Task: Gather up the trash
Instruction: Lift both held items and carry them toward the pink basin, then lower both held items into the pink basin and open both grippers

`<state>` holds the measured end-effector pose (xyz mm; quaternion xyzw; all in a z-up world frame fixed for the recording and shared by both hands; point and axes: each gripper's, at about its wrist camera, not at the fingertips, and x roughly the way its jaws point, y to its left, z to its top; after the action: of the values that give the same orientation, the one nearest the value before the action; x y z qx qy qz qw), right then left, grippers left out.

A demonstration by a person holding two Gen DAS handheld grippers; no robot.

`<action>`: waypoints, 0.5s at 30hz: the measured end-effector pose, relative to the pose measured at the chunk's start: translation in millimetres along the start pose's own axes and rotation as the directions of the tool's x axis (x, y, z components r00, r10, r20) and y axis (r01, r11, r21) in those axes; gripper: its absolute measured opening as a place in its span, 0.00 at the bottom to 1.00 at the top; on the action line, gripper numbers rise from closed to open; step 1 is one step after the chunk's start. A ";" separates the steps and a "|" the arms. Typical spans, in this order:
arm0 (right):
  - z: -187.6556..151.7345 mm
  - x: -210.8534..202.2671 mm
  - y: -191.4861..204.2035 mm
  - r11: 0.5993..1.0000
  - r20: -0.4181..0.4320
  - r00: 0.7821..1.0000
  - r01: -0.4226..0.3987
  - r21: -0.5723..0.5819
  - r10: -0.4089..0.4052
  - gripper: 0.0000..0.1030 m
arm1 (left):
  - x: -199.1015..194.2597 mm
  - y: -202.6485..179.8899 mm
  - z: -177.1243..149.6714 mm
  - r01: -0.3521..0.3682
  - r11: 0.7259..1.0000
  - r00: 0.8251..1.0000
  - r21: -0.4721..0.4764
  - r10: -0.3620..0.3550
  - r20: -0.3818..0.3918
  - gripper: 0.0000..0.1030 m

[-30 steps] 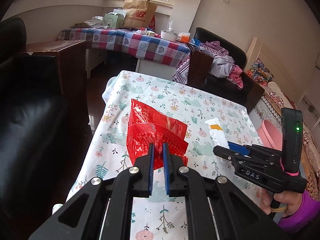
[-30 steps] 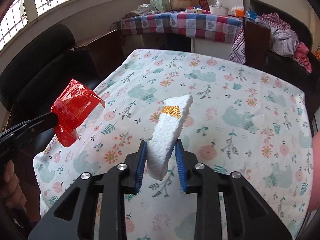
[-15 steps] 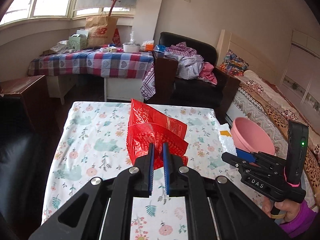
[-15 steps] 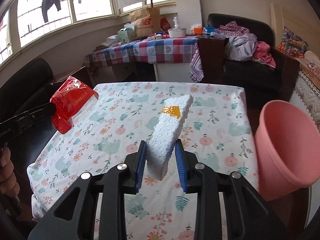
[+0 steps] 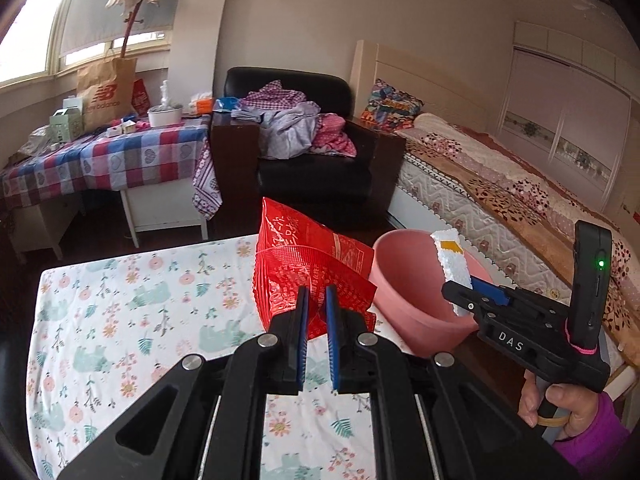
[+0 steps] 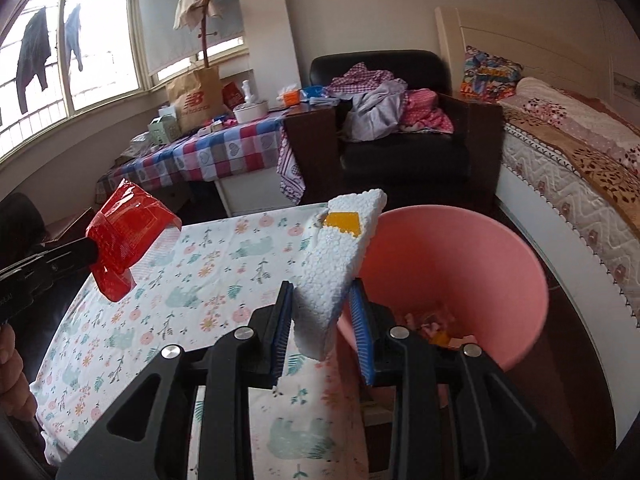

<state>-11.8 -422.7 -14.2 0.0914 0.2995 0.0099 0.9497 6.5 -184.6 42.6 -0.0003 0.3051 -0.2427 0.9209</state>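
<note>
My left gripper is shut on a crinkled red snack wrapper, which stands up over the floral tablecloth. The right gripper is shut on a slab of white foam with a yellow patch; the foam leans toward the rim of a pink bucket. In the left wrist view that foam and the right gripper hang over the bucket, which stands past the table's right edge. Scraps lie in the bucket's bottom. The wrapper shows at the left of the right wrist view.
A black armchair heaped with clothes stands behind the table, a bed to the right, a checked-cloth table with a paper bag and boxes at the back left. A hand in a purple sleeve grips the right tool.
Both grippers swung rightward across the table with their loads. The pink bucket came into view and now sits just beyond the foam; the wrapper and foam stayed gripped.
</note>
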 end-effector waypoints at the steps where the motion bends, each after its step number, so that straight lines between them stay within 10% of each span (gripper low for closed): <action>1: 0.8 -0.5 -6.9 1.000 0.005 1.000 0.012 0.013 -0.012 0.28 | 6.3 -6.9 3.1 0.013 1.000 1.000 0.010 -0.013 -0.003 0.07; 15: -3.3 5.2 -78.6 0.981 -0.013 0.993 0.115 0.155 -0.115 0.29 | 89.1 -88.9 17.7 0.188 0.976 0.982 0.114 -0.182 -0.059 0.07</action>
<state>-12.3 -499.0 -33.9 0.1476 0.3061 -0.0681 0.9380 38.8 -305.5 20.2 0.0322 0.3108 -0.3450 0.8851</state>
